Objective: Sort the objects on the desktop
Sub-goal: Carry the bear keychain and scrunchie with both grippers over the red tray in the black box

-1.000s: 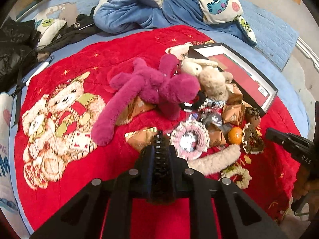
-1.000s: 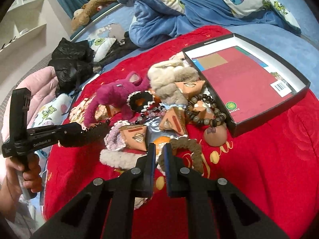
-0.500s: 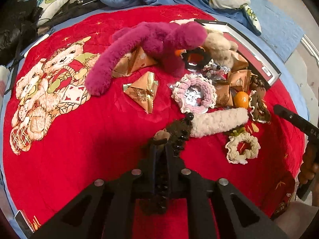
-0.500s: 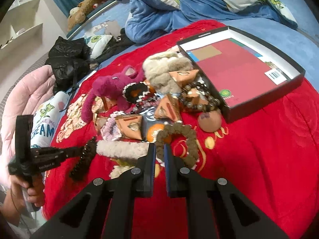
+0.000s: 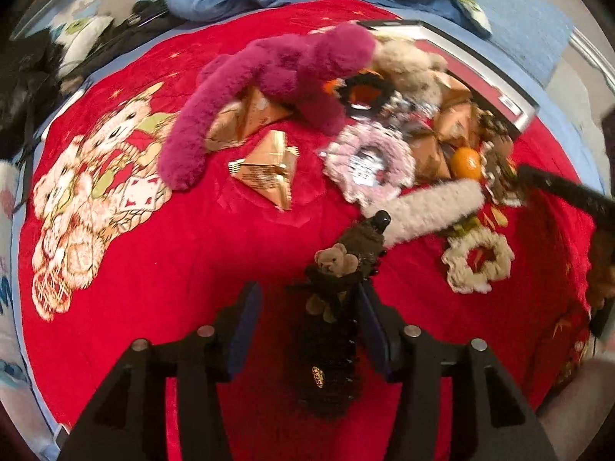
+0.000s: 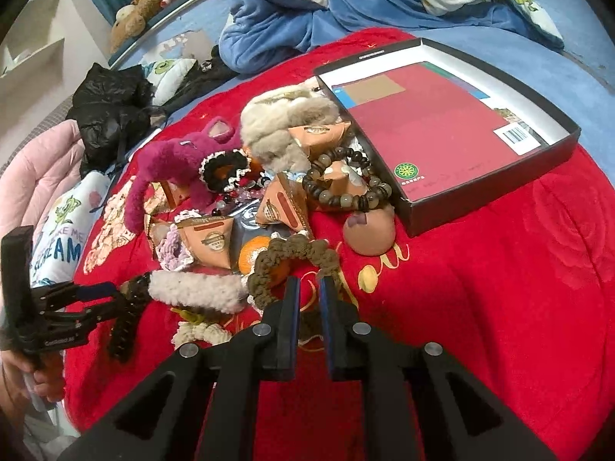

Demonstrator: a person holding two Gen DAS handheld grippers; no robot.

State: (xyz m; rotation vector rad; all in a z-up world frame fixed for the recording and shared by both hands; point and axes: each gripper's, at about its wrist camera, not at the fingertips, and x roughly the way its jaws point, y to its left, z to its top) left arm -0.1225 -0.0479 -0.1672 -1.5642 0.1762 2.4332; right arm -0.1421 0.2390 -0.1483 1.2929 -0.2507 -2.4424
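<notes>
Blanket (image 5: 161, 269) is bright red with a cream-and-tan teddy bear print; the long plush toy (image 5: 269, 77) on it is magenta. The hair clip (image 5: 330, 345) is black-brown with a small tan bear on it, the fuzzy clip (image 5: 430, 211) beside it off-white, the scrunchie (image 5: 369, 161) pink-and-white. Box (image 6: 492, 188) is black outside, white rim inside, dark red liner; the tangerine (image 5: 466, 162) orange.

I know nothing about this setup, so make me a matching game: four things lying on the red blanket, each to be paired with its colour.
Things:
1. plush toy with long limbs
2. small round fruit
3. scrunchie beside the gold packet
4. hair clip with a tiny bear

Colours:
A. orange
B. black
C. magenta
D. pale pink

Pairs: 1-C, 2-A, 3-D, 4-B
</notes>
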